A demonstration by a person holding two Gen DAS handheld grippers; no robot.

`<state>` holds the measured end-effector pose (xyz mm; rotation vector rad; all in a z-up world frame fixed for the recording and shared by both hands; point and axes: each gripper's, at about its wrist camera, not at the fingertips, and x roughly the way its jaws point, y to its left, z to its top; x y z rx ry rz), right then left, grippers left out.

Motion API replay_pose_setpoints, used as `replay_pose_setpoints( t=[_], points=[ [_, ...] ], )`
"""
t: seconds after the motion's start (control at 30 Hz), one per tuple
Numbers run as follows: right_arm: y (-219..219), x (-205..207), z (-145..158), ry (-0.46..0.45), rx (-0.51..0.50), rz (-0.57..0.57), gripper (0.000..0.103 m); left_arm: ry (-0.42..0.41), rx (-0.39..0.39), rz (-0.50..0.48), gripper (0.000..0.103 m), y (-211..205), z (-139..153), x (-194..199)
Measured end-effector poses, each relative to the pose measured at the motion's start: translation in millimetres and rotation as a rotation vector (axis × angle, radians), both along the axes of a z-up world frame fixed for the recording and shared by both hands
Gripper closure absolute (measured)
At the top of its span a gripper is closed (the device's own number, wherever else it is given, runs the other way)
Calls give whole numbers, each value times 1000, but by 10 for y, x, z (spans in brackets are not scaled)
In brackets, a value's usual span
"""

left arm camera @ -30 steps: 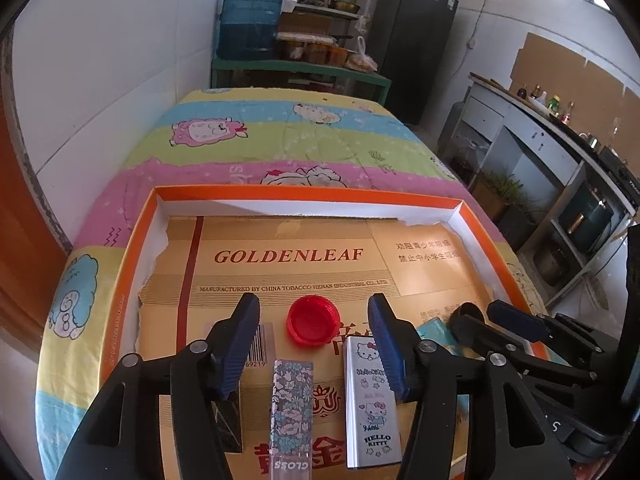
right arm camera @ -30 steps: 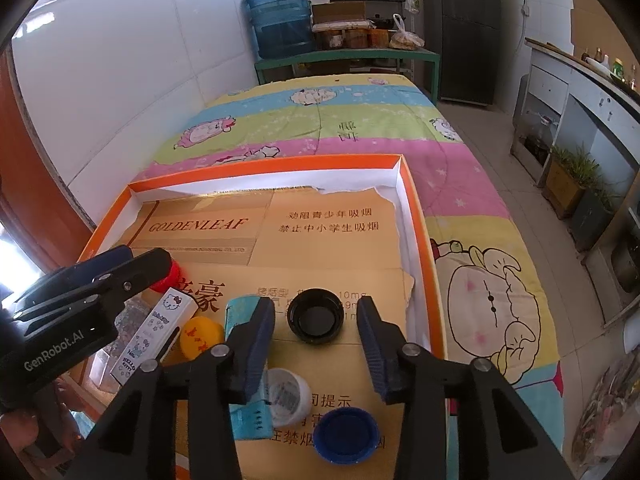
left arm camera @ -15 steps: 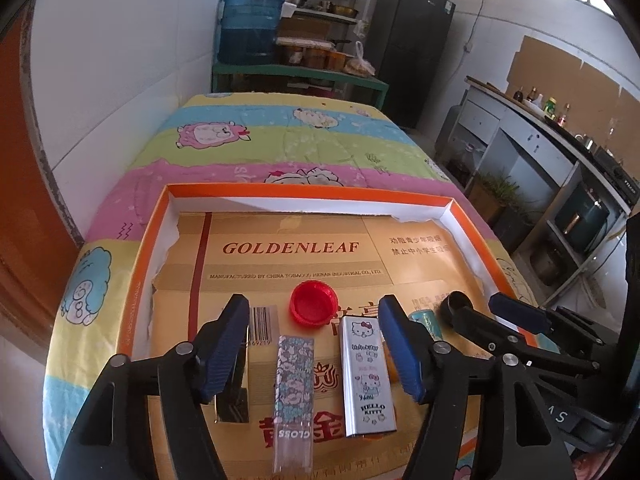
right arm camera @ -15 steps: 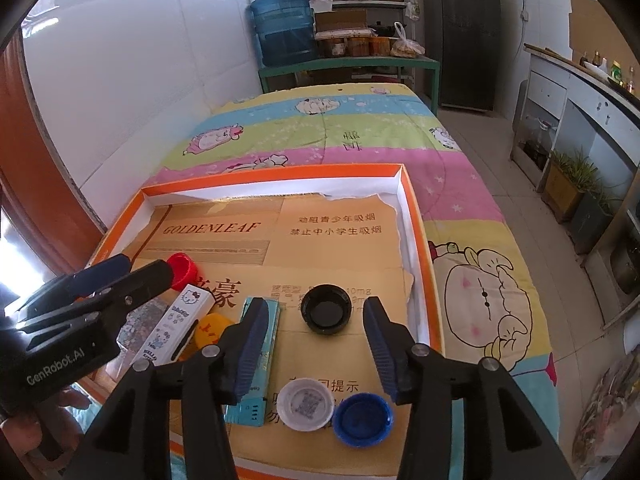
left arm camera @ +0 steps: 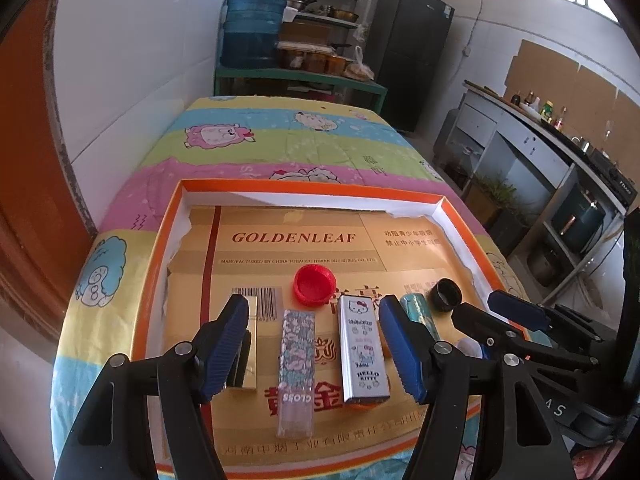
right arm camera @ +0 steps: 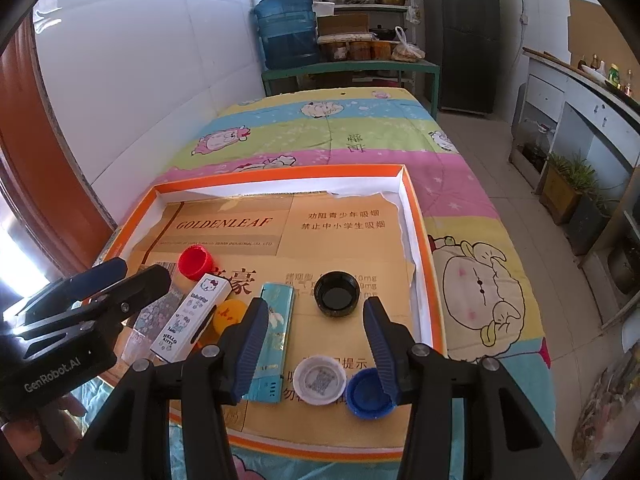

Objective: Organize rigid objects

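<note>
An orange-rimmed tray (left arm camera: 312, 189) lined with cardboard holds the objects. In the left wrist view a red cap (left arm camera: 314, 283), a floral box (left arm camera: 297, 368), a Hello Kitty box (left arm camera: 363, 354) and a gold box (left arm camera: 245, 354) lie under my open, empty left gripper (left arm camera: 314, 346). In the right wrist view a black cap (right arm camera: 336, 293), a white cap (right arm camera: 319, 379), a blue cap (right arm camera: 368, 397), a teal box (right arm camera: 271, 340) and a yellow ball (right arm camera: 226, 315) lie near my open, empty right gripper (right arm camera: 316, 344). Each gripper hovers above the tray's near end.
The tray (right arm camera: 416, 216) lies on a striped cartoon blanket (right arm camera: 344, 136). A white wall runs along the left. A green shelf with a blue water jug (right arm camera: 286, 32) stands beyond the far end. Cabinets (left arm camera: 520, 152) line the right side.
Both grippers have pulled back and up from the tray, so more objects show near the tray's front edge. The objects have not moved.
</note>
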<state>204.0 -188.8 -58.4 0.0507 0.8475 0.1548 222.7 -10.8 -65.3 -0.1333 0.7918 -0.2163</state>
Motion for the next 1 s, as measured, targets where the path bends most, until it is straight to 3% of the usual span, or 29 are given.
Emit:
replay_pose_setpoints(
  t=[1.0],
  points=[
    [153,-638,200,-44,-42,-32,54,-33,23,7,34,47,252,-741]
  ],
)
